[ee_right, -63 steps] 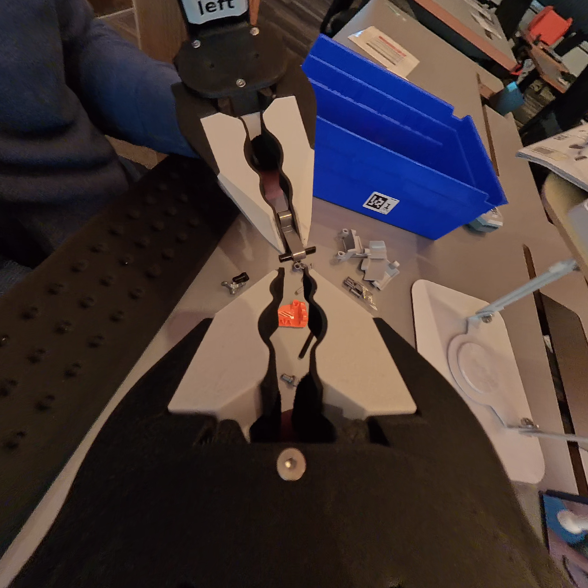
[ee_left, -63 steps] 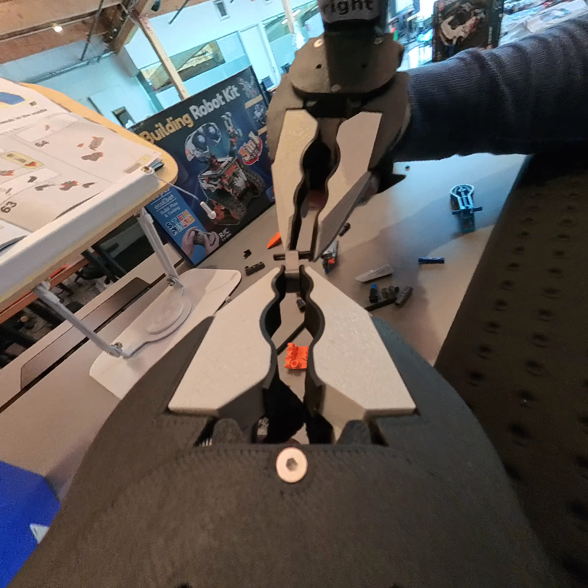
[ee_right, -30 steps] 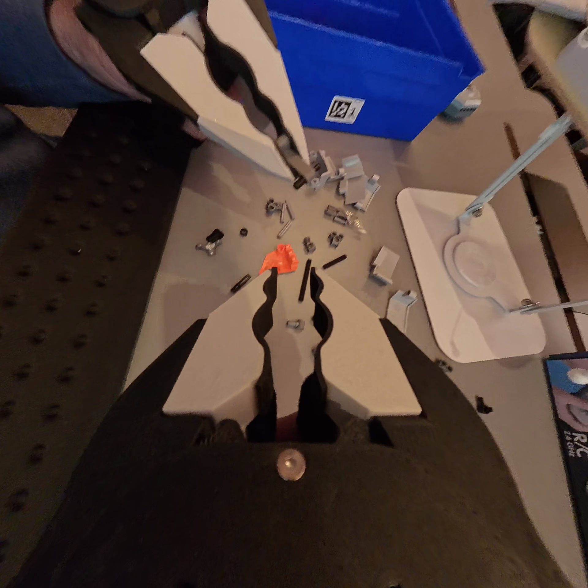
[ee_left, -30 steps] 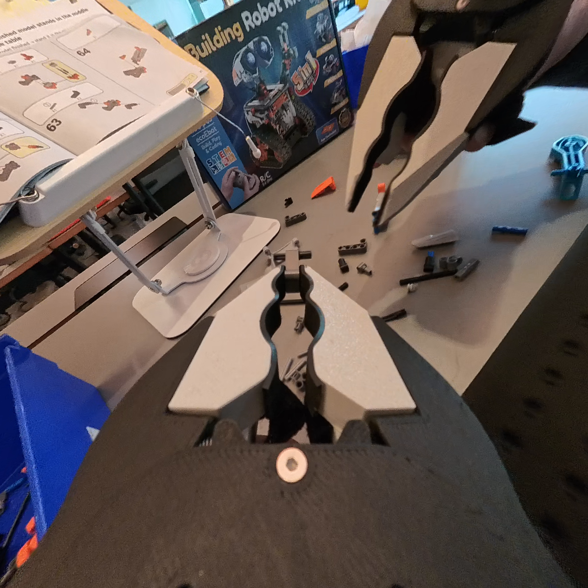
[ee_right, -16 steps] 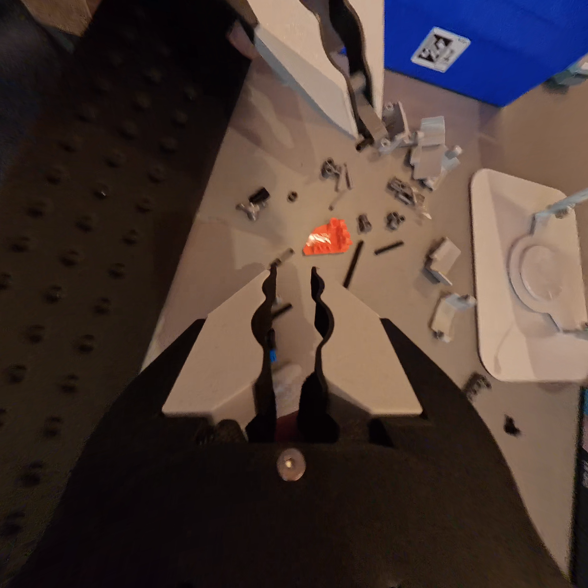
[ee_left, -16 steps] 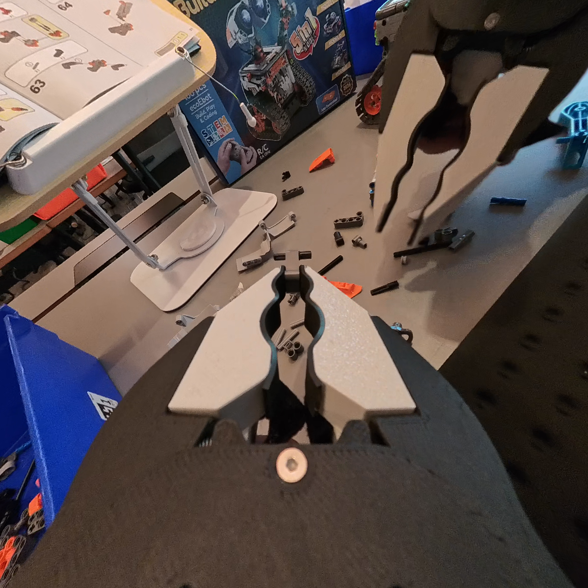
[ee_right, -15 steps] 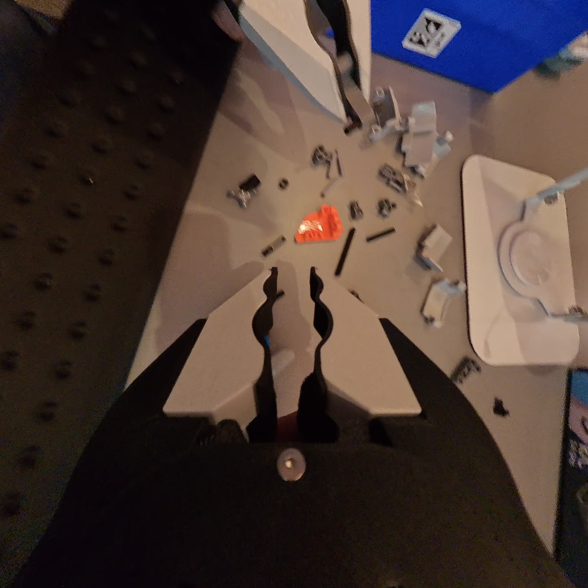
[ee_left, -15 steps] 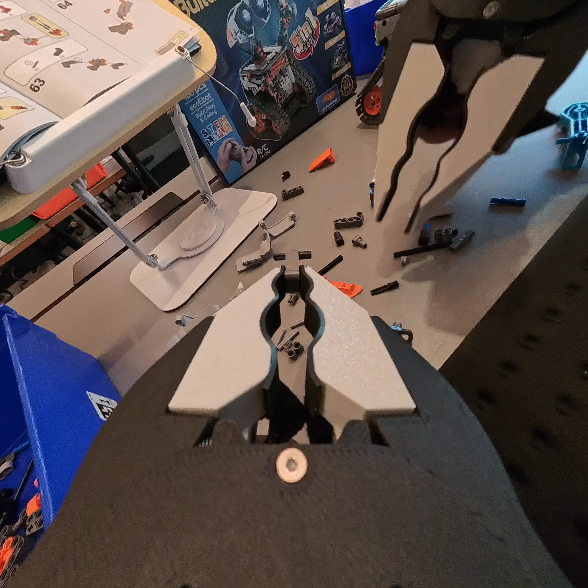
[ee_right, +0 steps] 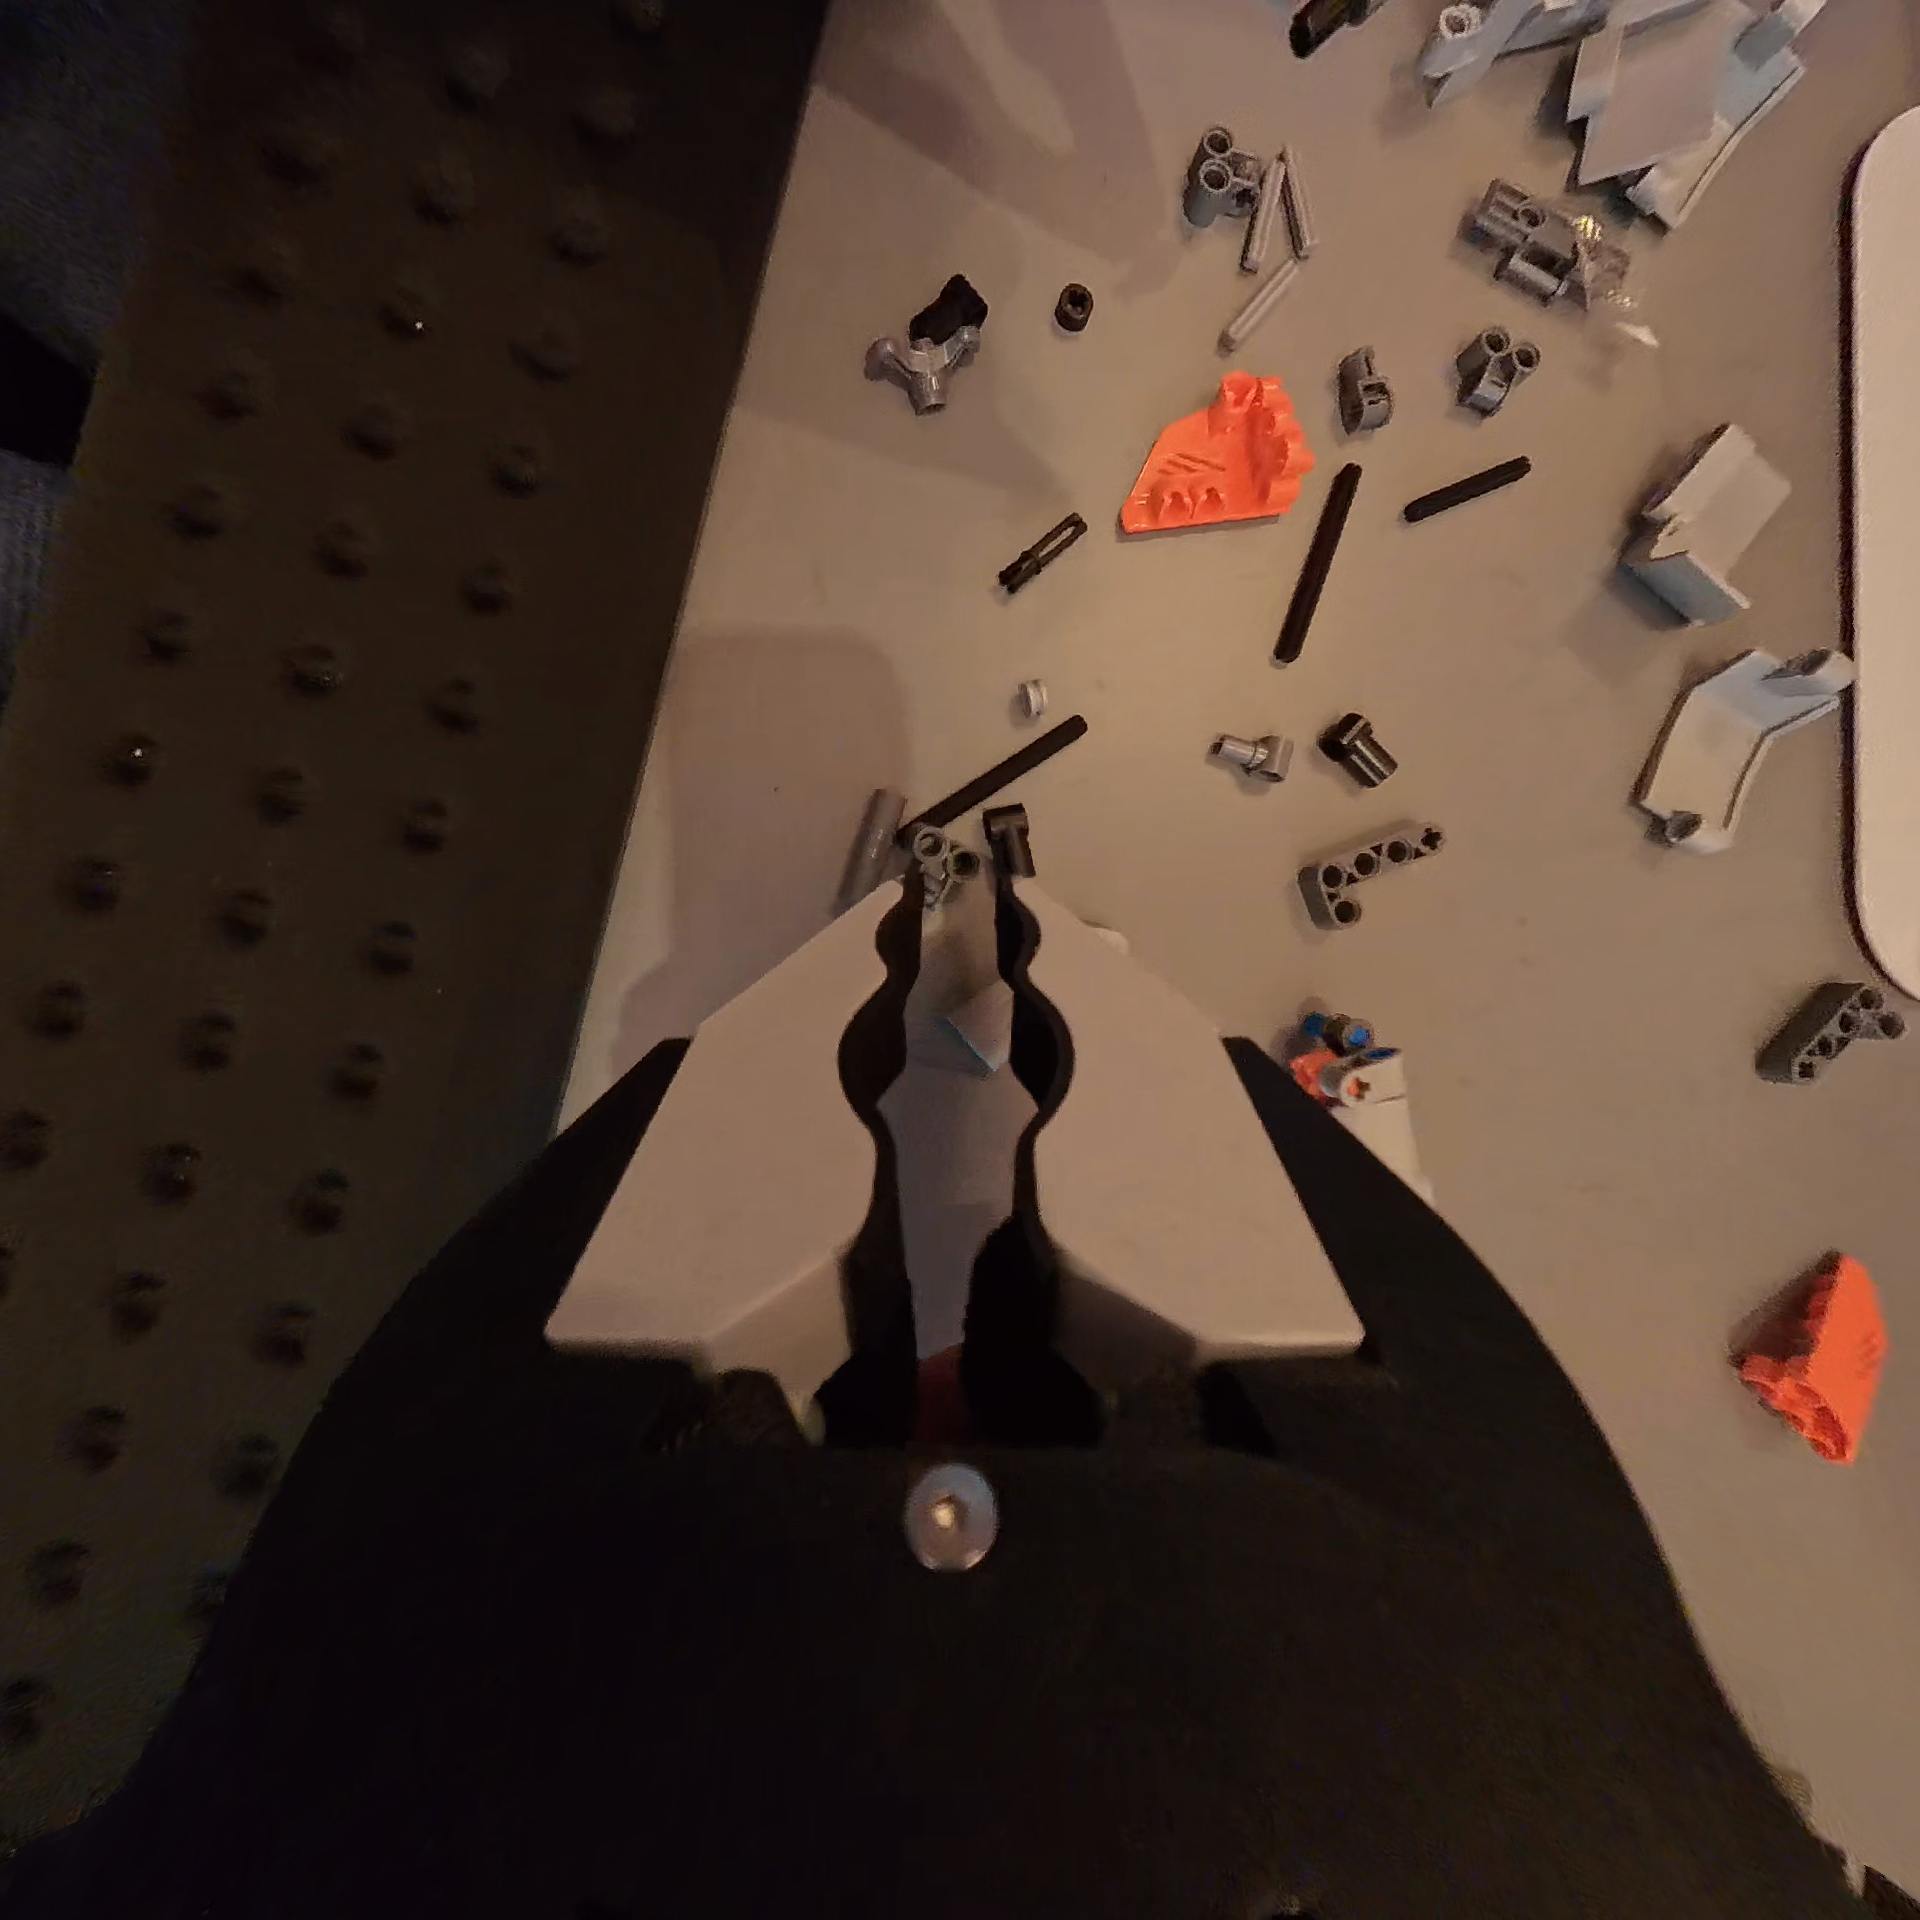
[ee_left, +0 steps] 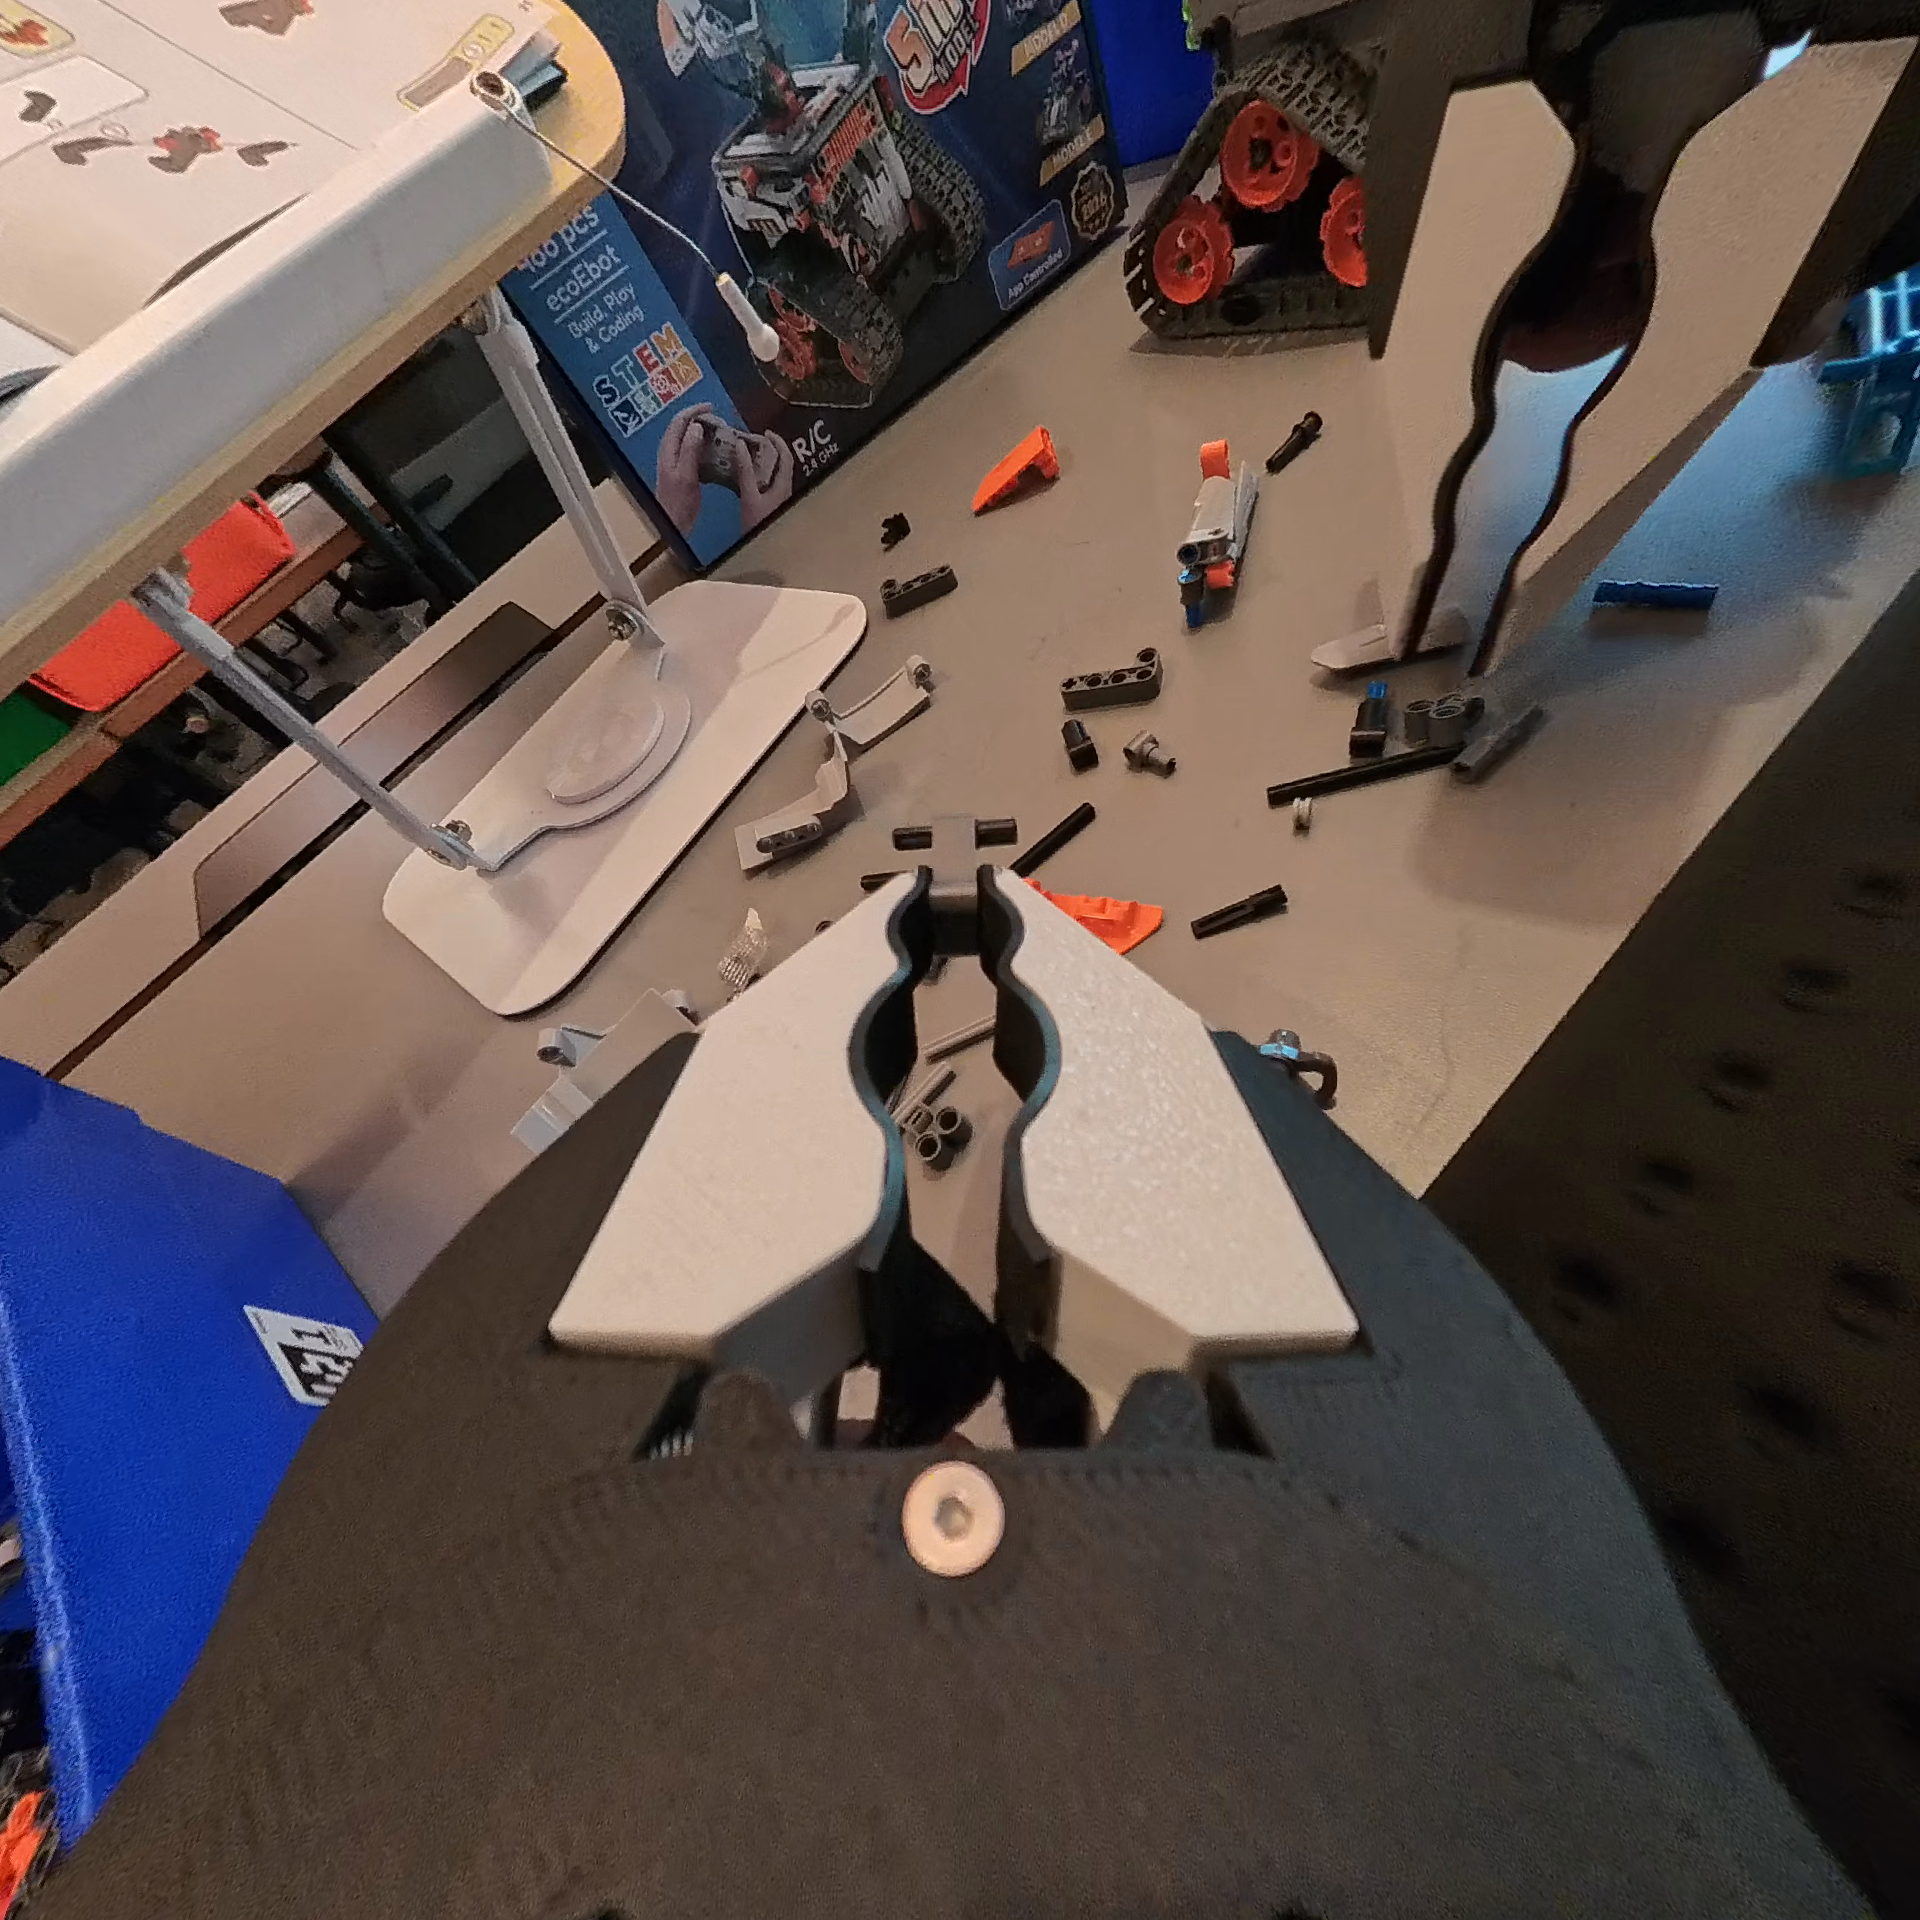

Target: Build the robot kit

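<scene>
My left gripper (ee_left: pixel 954 883) is shut on a small grey beam with a black pin through its end (ee_left: pixel 954 834) and holds it above the grey table (ee_left: pixel 1299 1039). My right gripper (ee_right: pixel 956 883) is open and low over the table; it also shows in the left wrist view (ee_left: pixel 1455 649). A light grey panel piece (ee_right: pixel 971 1029) lies between its fingers, also seen in the left wrist view (ee_left: pixel 1361 649). A small grey connector (ee_right: pixel 940 857), a black connector (ee_right: pixel 1010 836) and a black axle (ee_right: pixel 997 774) lie at its tips.
Loose parts litter the table: orange wedges (ee_right: pixel 1216 468) (ee_right: pixel 1813 1371), grey beams (ee_right: pixel 1366 873), black axles (ee_right: pixel 1314 566). A black studded mat (ee_right: pixel 312 623) runs along one side. A blue bin (ee_left: pixel 156 1351), a white book stand base (ee_left: pixel 644 769), a kit box (ee_left: pixel 831 260) and a tracked model (ee_left: pixel 1247 239) stand around. The left gripper's tips are roughly 15 cm from the right gripper's.
The right gripper left the piece held in the left gripper, swung away and came down to the table over the light grey panel. The left gripper drew back, still shut on its piece.
</scene>
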Tool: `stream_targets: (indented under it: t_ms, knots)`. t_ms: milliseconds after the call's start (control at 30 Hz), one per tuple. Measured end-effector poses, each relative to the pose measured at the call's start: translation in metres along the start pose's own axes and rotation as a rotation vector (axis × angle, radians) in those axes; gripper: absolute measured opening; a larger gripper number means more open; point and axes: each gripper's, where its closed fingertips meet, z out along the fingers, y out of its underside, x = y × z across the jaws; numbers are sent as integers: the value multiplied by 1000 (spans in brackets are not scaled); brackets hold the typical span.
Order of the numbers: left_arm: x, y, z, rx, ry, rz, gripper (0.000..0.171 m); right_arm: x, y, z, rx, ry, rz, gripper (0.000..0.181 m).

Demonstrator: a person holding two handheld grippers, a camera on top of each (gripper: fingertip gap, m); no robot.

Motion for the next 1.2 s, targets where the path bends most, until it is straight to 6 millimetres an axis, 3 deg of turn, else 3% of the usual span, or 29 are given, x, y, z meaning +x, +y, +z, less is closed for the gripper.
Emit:
stream_targets:
  t_ms: [367,867,1000,1200]
  knots:
    - [2,-2,3,4,12,5,5,0,4,9,-16,-32,95,17]
    - [4,-1,4,0,31,2,6,-2,1,15,-2,-50,98,6]
    - [5,-1,5,-2,37,2,6,6,-7,7,39,12,50,6]
    - [6,-7,9,6,74,-43,6,23,-41,-13,157,197,-100,6]
